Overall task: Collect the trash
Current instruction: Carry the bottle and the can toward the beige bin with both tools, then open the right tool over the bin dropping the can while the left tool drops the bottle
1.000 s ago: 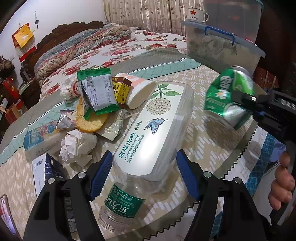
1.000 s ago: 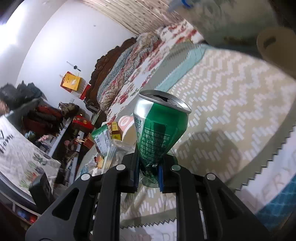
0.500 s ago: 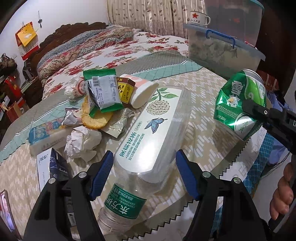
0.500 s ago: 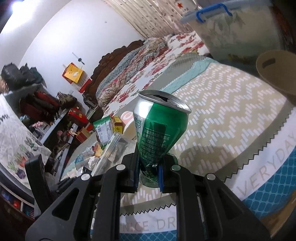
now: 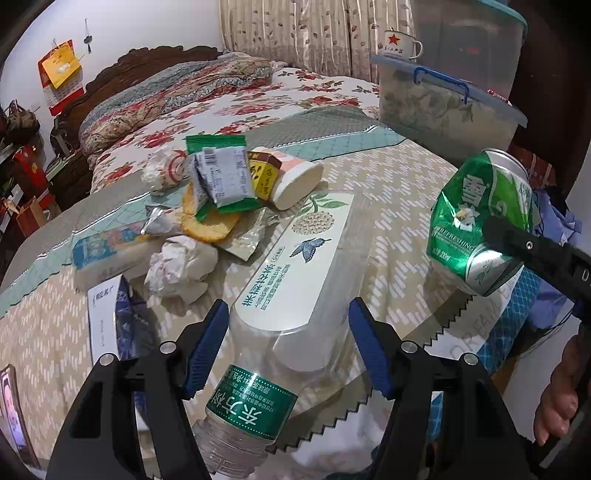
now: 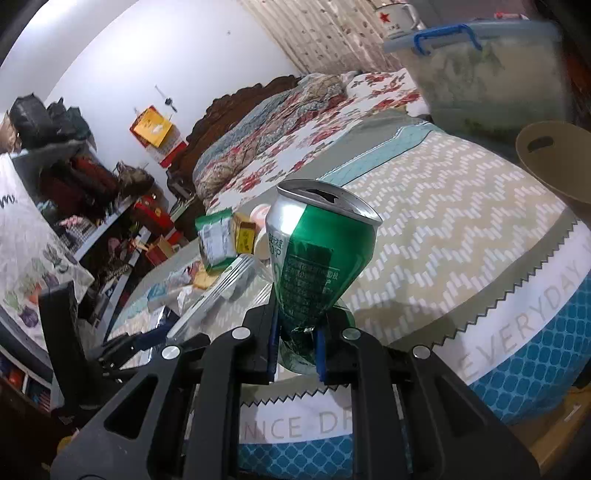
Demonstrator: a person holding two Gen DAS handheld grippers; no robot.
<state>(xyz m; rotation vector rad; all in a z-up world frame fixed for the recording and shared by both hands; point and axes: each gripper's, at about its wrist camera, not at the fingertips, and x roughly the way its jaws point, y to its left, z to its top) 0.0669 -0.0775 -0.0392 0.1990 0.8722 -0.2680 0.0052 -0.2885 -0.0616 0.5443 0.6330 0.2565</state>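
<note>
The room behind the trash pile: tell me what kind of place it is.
Most likely a home bedroom: a bed with a floral quilt and a carved wooden headboard, leaf-print curtains, and cluttered shelves.

The crushed green can (image 5: 480,218) reads "REFRESHING" in the left wrist view. The cloth's white border (image 6: 532,314) carries "EVERYDAY" and "NICE DR…". The clear box label (image 5: 295,266) and the bottle's green band (image 5: 251,406) bear Chinese characters; a red star marks the mug (image 5: 399,44).
</note>
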